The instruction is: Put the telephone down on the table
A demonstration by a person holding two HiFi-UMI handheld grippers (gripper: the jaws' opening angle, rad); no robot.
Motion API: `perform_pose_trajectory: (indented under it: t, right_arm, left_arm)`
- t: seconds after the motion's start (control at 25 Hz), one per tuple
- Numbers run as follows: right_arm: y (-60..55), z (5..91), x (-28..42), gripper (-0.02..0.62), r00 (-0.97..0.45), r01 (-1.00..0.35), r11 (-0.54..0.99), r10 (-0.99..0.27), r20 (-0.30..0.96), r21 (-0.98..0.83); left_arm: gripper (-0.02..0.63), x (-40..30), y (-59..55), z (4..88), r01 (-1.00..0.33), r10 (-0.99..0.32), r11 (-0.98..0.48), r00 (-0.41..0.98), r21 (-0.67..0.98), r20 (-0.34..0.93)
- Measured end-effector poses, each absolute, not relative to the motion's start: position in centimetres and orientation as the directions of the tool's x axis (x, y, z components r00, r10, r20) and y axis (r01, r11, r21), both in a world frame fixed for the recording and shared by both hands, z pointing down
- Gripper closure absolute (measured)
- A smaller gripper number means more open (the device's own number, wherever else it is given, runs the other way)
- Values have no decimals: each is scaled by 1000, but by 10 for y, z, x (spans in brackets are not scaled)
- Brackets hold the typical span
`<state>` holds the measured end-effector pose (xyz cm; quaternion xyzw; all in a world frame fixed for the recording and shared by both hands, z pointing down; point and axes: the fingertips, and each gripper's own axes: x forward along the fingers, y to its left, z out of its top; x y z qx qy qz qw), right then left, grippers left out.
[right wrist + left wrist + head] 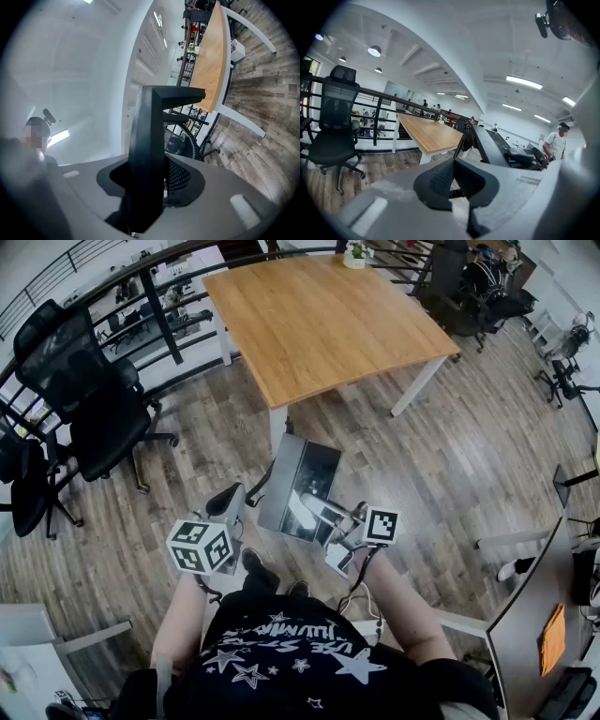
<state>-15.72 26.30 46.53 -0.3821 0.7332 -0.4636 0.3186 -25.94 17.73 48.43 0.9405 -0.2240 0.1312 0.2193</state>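
A dark grey desk telephone point(300, 486) hangs over the wood floor in front of me, short of the wooden table point(319, 315). My right gripper point(330, 514) is shut on the phone's near right edge; in the right gripper view the phone's black body point(150, 140) stands upright between the jaws. My left gripper point(228, 505) sits at the phone's left side. In the left gripper view the coiled black cord point(461, 140) runs from between the jaws up to the telephone point(497, 145), and the jaws look shut on it. The table point(431, 133) lies beyond.
Black office chairs point(84, 399) stand at the left by a dark railing point(141, 277), and more chairs point(487, 287) at the far right. A small plant point(356, 254) sits on the table's far edge. A grey desk point(530, 615) is at the lower right. A person point(555, 140) stands in the distance.
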Motion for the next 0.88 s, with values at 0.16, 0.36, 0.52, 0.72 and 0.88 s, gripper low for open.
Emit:
perform_pose_trajectory:
  t: [0.16,0.36,0.52,0.72,0.88]
  right_arm:
    - [274,461,-162,431,-511,-275,285,-852,-112,-918]
    - [285,461,-163,431,-509,-277,288,-853,-114,-917]
    - [294,460,-165,431,-505,-278,288,-855,-115,-916]
    - [308,459,-164,431,-510,-300,290,-854,-104,-909]
    - [324,459,-164,431,-509,-298,294,-854,-109,-908]
  left_arm:
    - [604,-264,188,485,-488,-369,-795,860,360,352]
    - [604,-263,200,485,-484,-365,-800,861,355,353]
    - [604,-264,209,485,-486,-365,-800,860,353,357]
    - [604,-262,223,483,-489,-371,-799,859,351,353]
    - [604,-261,241,482,-487,-374,-802,861,347,344]
